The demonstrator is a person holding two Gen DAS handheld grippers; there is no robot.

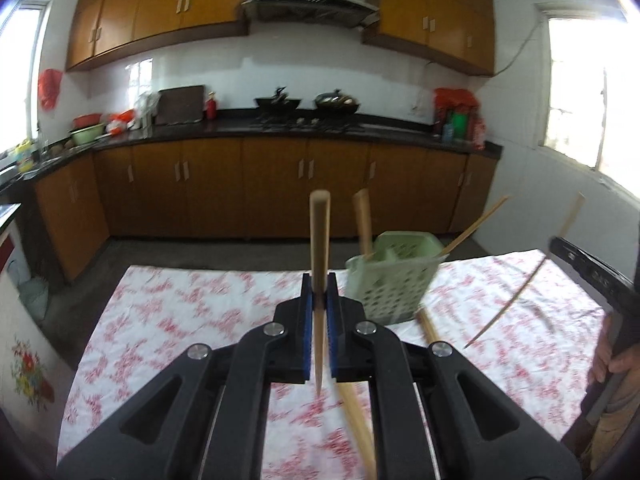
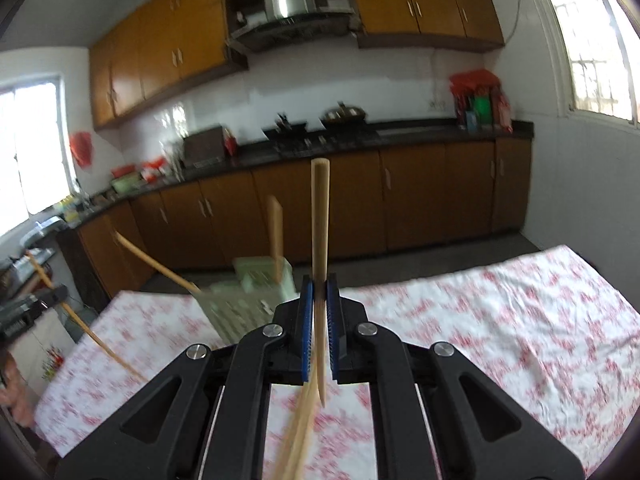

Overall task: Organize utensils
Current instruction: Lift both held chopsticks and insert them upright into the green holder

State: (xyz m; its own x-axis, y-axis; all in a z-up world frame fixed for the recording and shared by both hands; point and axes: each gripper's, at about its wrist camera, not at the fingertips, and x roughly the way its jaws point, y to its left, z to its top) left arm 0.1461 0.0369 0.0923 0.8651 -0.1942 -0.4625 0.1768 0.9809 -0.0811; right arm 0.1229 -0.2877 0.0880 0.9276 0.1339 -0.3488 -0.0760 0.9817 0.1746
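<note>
My left gripper [image 1: 319,280] is shut on a bamboo chopstick [image 1: 320,240] that stands upright between its blue pads. A pale green perforated utensil basket [image 1: 390,280] sits tilted on the floral tablecloth just right of it, with chopsticks [image 1: 363,220] sticking out. My right gripper [image 2: 319,282] is shut on another chopstick [image 2: 320,216], also upright. In the right wrist view the basket [image 2: 248,300] lies left of that gripper. The right gripper's chopstick shows in the left wrist view [image 1: 516,300], held above the cloth at the right.
The table wears a white cloth with red flowers [image 1: 192,320], which also shows in the right wrist view [image 2: 500,312]. Another chopstick [image 1: 356,420] lies on the cloth under my left gripper. Brown kitchen cabinets [image 1: 240,188] and a dark counter with woks stand behind.
</note>
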